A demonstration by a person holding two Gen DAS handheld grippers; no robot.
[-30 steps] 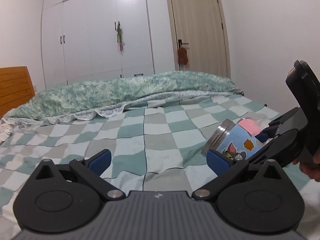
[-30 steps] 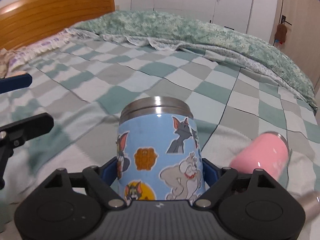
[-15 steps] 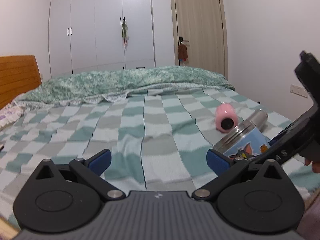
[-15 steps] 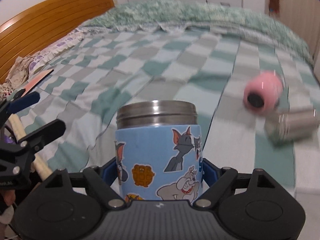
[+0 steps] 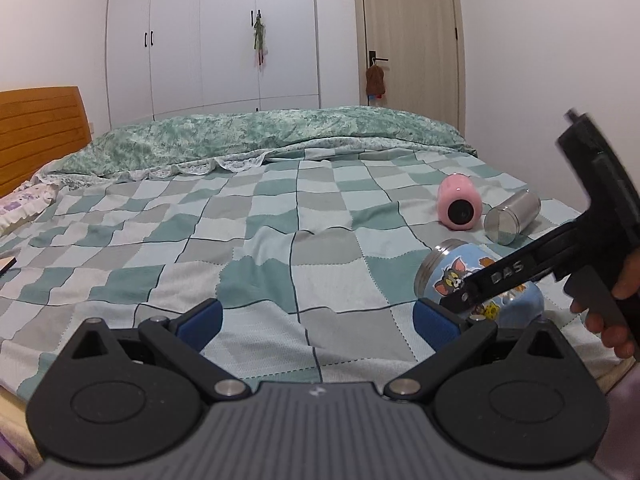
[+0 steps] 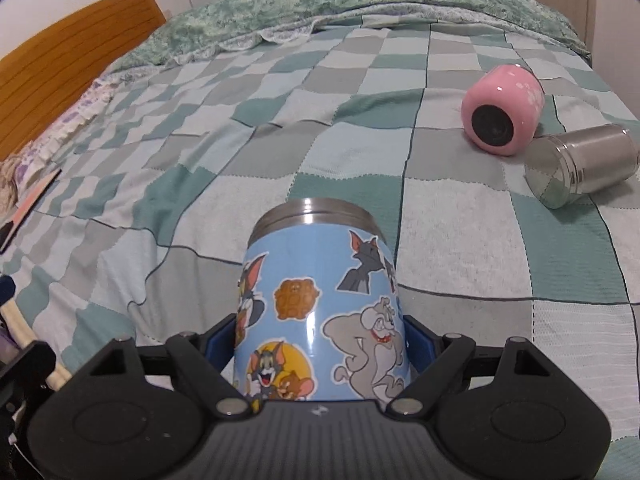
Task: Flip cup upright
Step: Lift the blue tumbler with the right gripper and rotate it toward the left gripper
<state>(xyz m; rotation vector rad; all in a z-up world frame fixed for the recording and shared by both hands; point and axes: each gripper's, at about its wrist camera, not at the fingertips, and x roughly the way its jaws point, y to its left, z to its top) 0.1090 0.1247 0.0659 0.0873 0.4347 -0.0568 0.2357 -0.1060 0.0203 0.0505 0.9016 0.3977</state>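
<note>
Your right gripper [image 6: 320, 340] clamps the blue cartoon cup [image 6: 320, 308], tilted over the checked bedspread [image 6: 280, 160] near its front edge; your left gripper [image 5: 316, 316] gapes wide, holding nothing. A pink cup [image 6: 502, 120] and steel cup [image 6: 582, 164] lie tipped nearby, contents hidden. Only the left view shows your hand [image 5: 616, 304].

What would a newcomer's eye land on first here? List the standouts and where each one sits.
First comes the blue cartoon-sticker cup, clamped between the right gripper fingers and tilted above the checkered bedspread. Beyond it to the right, a pink cup and a steel cup lie on their sides next to each other. The left gripper is open with nothing between its fingers.
</note>
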